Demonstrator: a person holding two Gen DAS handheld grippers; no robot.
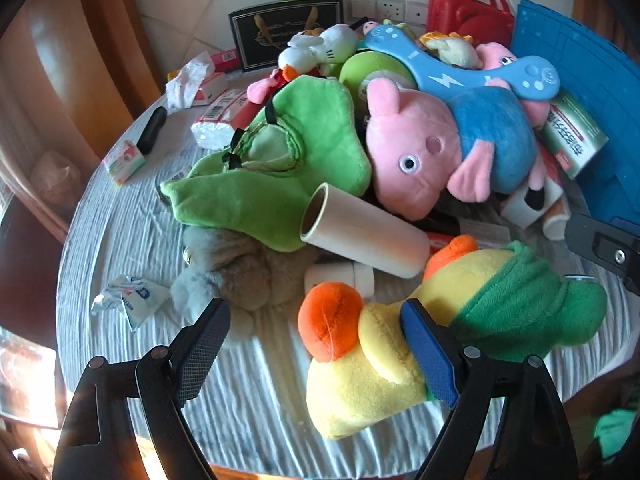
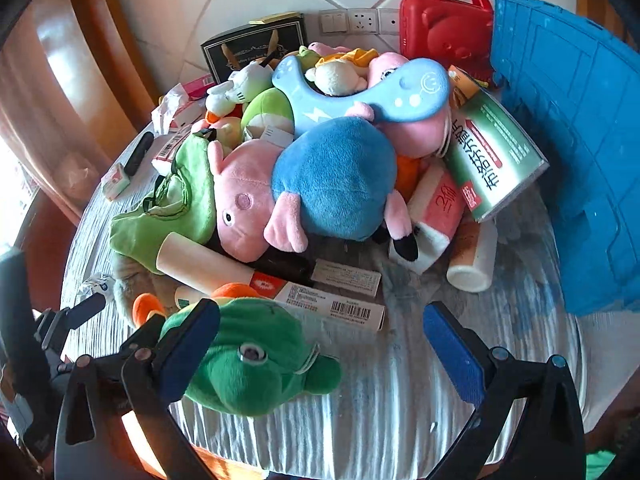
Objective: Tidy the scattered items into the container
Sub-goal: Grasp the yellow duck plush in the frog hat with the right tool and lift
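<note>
Plush duck (image 1: 400,344) on table, both hand-held grippers (image 1: 316,344) (image 2: 320,344) spread apart, gripping nothing.

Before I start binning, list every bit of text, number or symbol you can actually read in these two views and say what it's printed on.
"30": pink and white tissue pack, right wrist view.
Lightning bolt symbol: light blue plastic toy controller.
Smiley face symbol: the same controller's end.
Large dark Chinese characters: green and white cardboard box, visible but I cannot read them reliably.
Barcode with digits: long white carton, too small.
Gold lettering: black framed plaque, blurred.
</note>
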